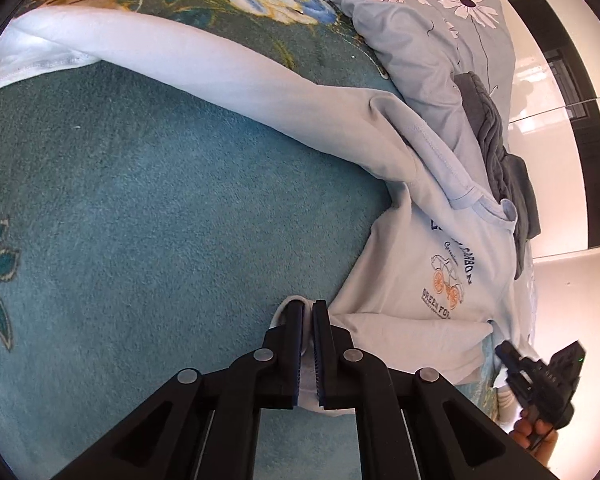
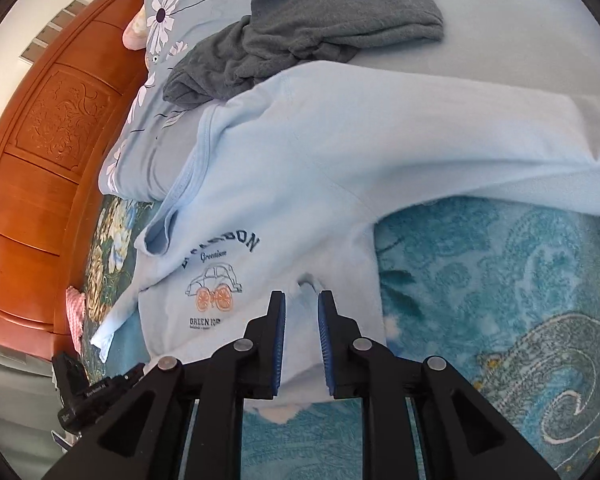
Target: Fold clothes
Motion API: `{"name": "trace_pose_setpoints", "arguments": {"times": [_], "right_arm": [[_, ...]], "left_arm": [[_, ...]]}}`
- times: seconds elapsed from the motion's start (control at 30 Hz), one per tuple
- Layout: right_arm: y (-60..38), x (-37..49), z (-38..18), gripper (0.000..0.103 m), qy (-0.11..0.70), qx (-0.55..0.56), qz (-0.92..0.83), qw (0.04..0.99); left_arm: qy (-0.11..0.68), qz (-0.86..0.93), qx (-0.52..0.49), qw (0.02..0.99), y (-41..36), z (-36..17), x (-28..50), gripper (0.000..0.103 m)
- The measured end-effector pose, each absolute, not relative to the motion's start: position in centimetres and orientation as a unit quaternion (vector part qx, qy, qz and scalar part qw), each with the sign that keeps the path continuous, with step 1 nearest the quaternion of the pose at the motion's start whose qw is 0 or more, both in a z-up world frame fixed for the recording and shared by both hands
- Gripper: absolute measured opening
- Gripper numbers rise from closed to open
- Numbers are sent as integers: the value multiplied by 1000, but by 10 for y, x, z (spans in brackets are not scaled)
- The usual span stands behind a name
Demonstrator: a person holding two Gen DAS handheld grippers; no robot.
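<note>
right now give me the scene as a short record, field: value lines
surface: teal floral blanket
garment being folded: light blue sweatshirt with car print, one sleeve stretched out
left gripper: shut on the sweatshirt's hem
right gripper: jaws narrowly apart with sweatshirt fabric between them, pinch unclear
other clothes: dark grey garment, crumpled beyond the collar
bedding: grey daisy-print duvet

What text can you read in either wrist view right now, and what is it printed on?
"GREEN FOR": light blue sweatshirt, below the car graphic; cut off by a fold.
"Greenison" (script, uncertain): above the car.
Arched line ending "BON": top of the print; its start is creased, unreadable.
Tiny line under "GREEN FOR": too small.
White label on the other gripper's body: too small.
Yellow mark on the grey garment: cut off.
</note>
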State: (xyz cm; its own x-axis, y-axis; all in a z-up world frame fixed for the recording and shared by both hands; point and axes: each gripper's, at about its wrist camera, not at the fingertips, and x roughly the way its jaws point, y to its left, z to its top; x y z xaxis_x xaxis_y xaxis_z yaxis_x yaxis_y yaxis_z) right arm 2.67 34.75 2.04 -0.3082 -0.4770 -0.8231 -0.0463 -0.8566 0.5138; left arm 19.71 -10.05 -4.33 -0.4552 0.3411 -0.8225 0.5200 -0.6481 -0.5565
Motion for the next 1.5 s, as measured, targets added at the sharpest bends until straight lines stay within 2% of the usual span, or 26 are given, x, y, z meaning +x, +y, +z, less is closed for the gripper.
{"name": "trace_pose_setpoints", "arguments": {"times": [0.17,0.3,0.4,0.5,0.67,1.07,1.5], "right_arm": [[349,35,-5,17,-220,596,-763,120],[351,34,-13,17,-252,590,-759,110],[346,38,-6,16,-252,582,-763,123],[336,43,5,6,-218,587,-769,131],[340,65,31,5,-207,568,-783,146],[381,173,45,5,-217,556,-790,142],[408,268,16,4,-235,568,-776,142]], "left_arm": [[438,-735,516,51,-101,-45,202,9],[455,-726,513,43,-102,-46,205,10],[447,-729,517,41,-97,-44,209,10],[434,-734,521,40,-91,-41,214,9],[430,-744,510,41,-81,-30,231,6],[304,-806,504,68,-30,18,284,5],[228,-790,558,113,5,16,331,5]]}}
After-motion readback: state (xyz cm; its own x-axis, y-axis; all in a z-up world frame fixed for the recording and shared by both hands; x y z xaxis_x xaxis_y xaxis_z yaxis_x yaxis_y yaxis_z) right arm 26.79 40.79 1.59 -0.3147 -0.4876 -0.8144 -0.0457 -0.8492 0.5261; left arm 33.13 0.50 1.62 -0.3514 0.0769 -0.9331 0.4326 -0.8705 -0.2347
